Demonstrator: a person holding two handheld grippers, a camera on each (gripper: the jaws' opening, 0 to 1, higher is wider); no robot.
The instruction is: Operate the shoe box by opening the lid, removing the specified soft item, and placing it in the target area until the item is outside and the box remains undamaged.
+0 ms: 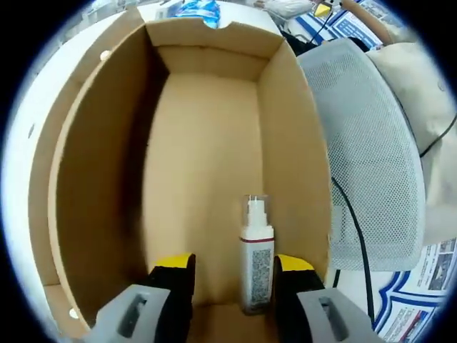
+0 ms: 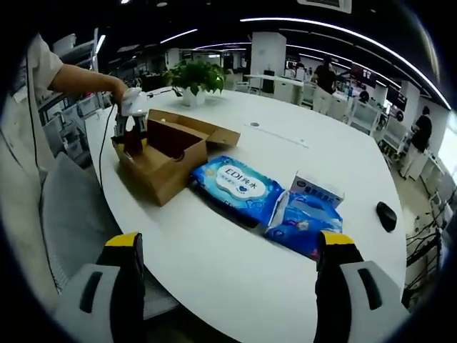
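Note:
The open cardboard shoe box (image 1: 207, 143) is seen from above, its floor bare except for a white spray bottle (image 1: 255, 257) with a clear cap standing upright near the near wall. My left gripper (image 1: 234, 293) is open, its jaws astride the bottle, which stands close to the right jaw. In the right gripper view the same box (image 2: 161, 161) sits on the white table (image 2: 214, 250), lid (image 2: 214, 132) folded back, with the left gripper (image 2: 132, 125) reaching into it. A blue soft pack (image 2: 239, 186) lies on the table beside the box. My right gripper (image 2: 232, 286) hangs open above the table's near edge.
A second blue pack (image 2: 307, 221) and a small white-and-blue carton (image 2: 318, 189) lie right of the first pack. A black mouse (image 2: 385, 214) and a potted plant (image 2: 193, 78) sit farther off. A grey mesh chair (image 1: 371, 164) stands against the table beside the box.

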